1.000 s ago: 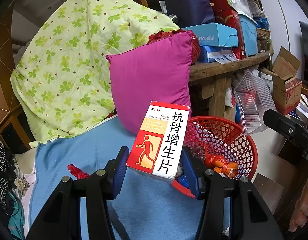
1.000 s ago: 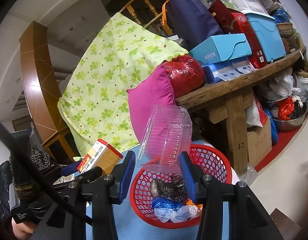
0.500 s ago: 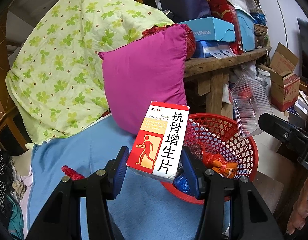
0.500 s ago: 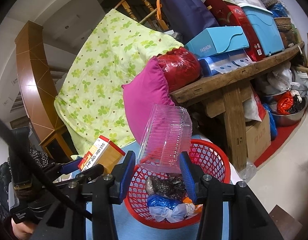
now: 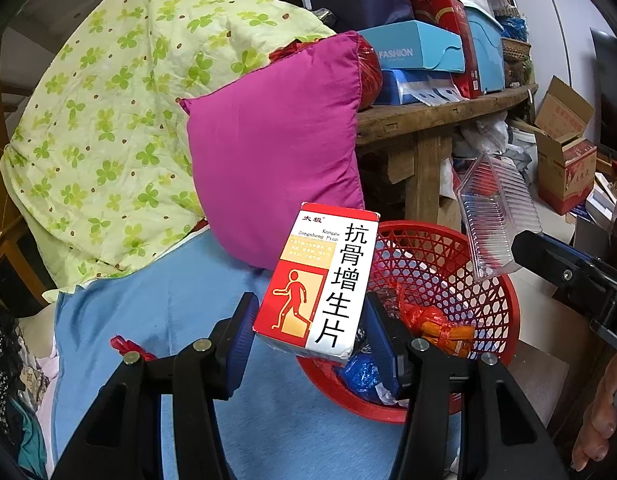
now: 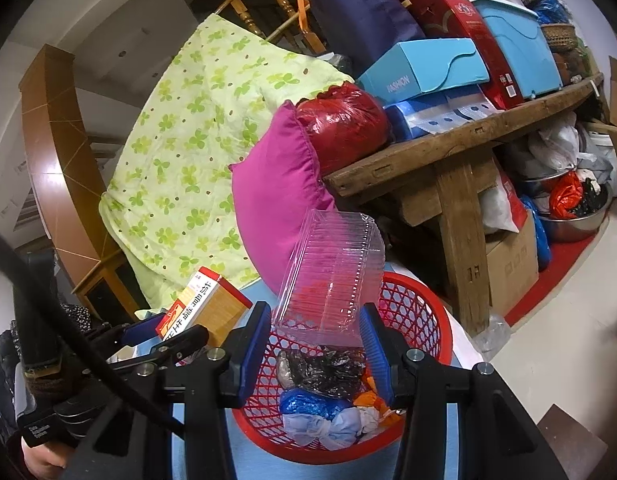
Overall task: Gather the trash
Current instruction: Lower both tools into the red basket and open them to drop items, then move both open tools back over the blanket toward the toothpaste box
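The left gripper point(image 5: 308, 336) clamps a red-and-white medicine box point(image 5: 320, 280) just beside the red basket point(image 5: 504, 312), at its rim. The right gripper point(image 6: 314, 344) grips a clear plastic container point(image 6: 332, 276) above the basket, over bagged trash point(image 6: 324, 368) inside.

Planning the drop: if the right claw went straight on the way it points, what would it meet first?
Probably the far rim of the red basket, or the magenta pillow behind it; depth is unclear. The right claw, shut on the clear plastic container, is above the basket.
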